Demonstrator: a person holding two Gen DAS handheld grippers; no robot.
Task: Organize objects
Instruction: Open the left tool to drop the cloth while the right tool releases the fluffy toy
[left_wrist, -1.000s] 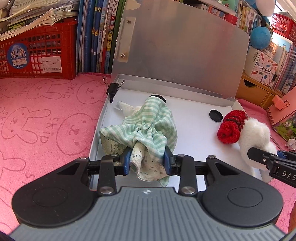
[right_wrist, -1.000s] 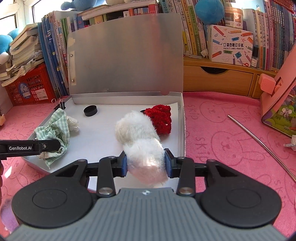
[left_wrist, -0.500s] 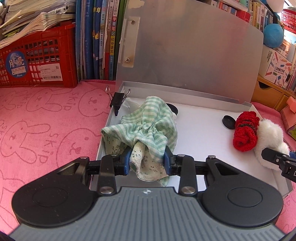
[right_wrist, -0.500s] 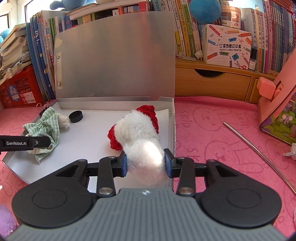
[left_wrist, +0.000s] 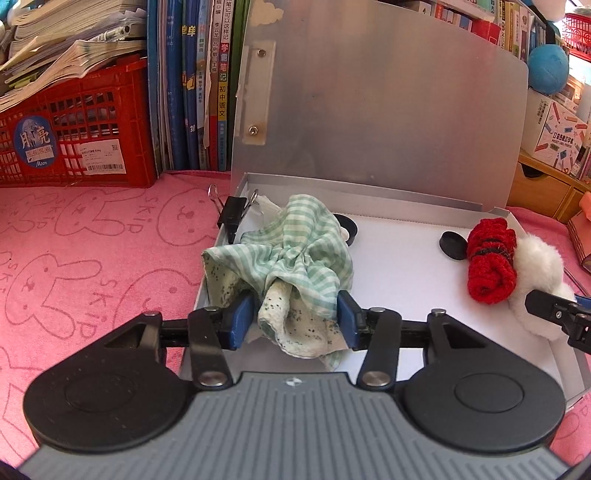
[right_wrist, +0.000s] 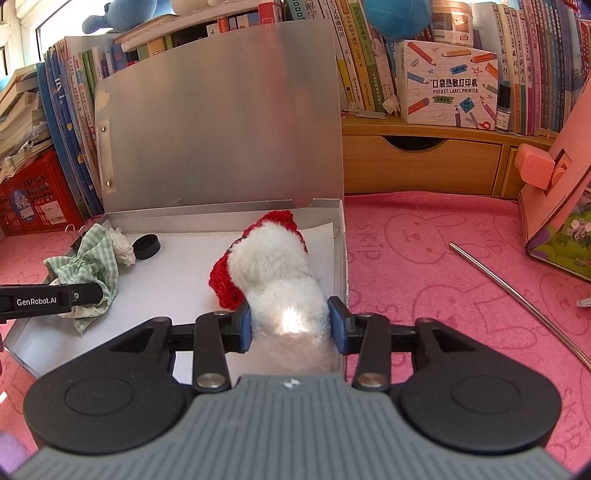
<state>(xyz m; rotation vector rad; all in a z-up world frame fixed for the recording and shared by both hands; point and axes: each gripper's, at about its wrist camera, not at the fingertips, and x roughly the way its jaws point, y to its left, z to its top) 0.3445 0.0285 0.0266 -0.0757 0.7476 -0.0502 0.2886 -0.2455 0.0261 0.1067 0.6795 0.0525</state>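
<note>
Left gripper (left_wrist: 295, 319): your blue pads are clamped on the bunched green checked cloth (left_wrist: 291, 254), which hangs over the near-left part of the box.
Right gripper (right_wrist: 291, 325): your pads are clamped on the white fluffy end of the toy (right_wrist: 277, 273); its red knitted end (right_wrist: 225, 282) points away from you, over the box's right side.
Box (right_wrist: 340, 254): shallow and white-floored; its right wall runs just beside the toy, its left wall just beside the cloth.
Open floor: bare white between cloth and toy.
Black caps: one (right_wrist: 146, 246) sits behind the cloth, another (left_wrist: 452, 244) touches the red end.
Binder clip (left_wrist: 232, 214): gripping the box's far-left wall.
Lid (right_wrist: 218, 122): upright at the far edge, closing off the back.
Metal rod (right_wrist: 517, 299): lying on the pink mat (right_wrist: 424, 266), well apart on your right.
Red crate (left_wrist: 74, 129): far left, against the books (left_wrist: 192, 85).
</note>
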